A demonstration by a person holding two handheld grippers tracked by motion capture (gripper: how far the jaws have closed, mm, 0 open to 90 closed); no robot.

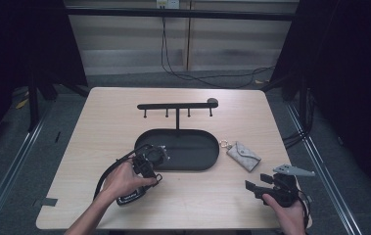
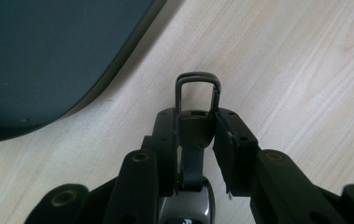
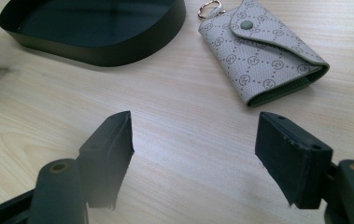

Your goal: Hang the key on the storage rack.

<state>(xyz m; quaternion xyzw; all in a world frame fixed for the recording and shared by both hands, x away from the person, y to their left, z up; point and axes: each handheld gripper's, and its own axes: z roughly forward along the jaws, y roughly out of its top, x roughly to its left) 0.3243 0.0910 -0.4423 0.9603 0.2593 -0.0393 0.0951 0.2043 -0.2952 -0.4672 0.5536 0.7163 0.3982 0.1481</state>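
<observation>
Key fob [image 2: 194, 140], with a metal loop [image 2: 197, 91] on top, is pinched between the fingers [image 2: 233, 149] of the left gripper [image 2: 195, 128], low over the tabletop [image 2: 296, 70] just beside the rim of the tray [image 2: 48, 60]. I judge the loop must go on a hook of the rack [image 1: 175, 105] behind the tray. To do it well, keep the pinch firm on the fob body, leave the loop free, lift over the tray, and bring the loop straight to one hook. The right gripper [image 3: 193, 154] has its fingers spread, near the pouch [image 3: 263, 51], holding nothing.
</observation>
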